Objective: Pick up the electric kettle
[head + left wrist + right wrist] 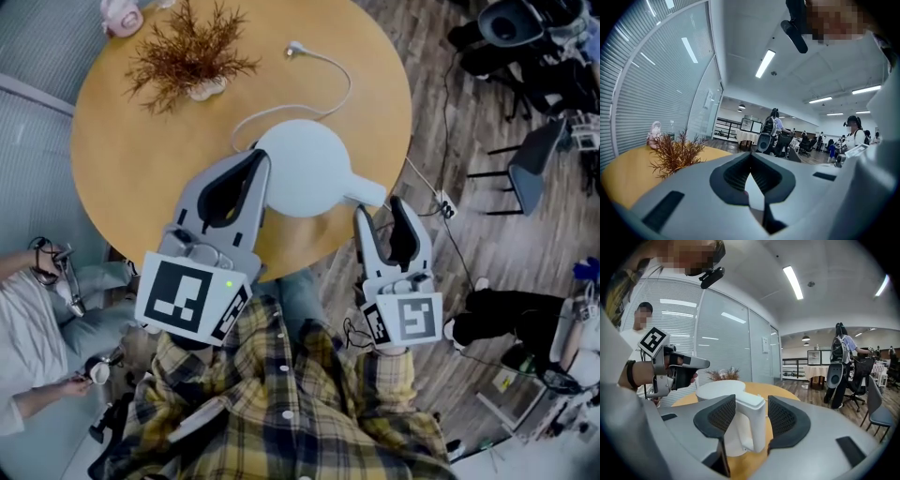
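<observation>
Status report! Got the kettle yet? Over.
Left gripper jaws shut, beside kettle. Right gripper jaws open around handle, no grip yet. Cord trails across table.

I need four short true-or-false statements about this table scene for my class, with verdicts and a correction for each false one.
1. The kettle stands on a round table. True.
2. The right hand-held gripper is clamped tight on the handle. False: its jaws stand apart on either side of the handle, and the pads do not press on it.
3. The cord is plugged into a socket. False: its plug lies loose on the table.
4. A dried plant stands on the table beyond the kettle. True.
</observation>
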Tool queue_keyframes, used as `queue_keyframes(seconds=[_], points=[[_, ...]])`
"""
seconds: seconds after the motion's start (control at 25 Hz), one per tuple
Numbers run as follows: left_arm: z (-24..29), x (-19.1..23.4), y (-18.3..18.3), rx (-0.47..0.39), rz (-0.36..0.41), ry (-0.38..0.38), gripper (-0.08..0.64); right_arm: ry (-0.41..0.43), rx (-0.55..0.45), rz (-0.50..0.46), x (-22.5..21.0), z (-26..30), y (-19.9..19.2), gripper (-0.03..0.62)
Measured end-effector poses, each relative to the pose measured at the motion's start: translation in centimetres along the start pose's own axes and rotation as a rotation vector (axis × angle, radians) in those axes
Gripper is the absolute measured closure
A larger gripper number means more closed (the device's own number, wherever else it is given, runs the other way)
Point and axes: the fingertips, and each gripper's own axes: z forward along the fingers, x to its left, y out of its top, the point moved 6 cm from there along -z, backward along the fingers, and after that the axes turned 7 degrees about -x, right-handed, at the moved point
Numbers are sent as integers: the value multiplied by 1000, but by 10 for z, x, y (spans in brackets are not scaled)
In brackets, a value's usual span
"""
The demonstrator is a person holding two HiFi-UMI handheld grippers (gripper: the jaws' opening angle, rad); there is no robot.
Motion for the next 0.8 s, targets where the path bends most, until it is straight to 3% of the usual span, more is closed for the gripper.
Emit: queue_keyframes(seconds=[0.8], points=[[10, 26, -24, 24, -13, 38, 557, -71, 62, 34, -15, 37, -63, 370]])
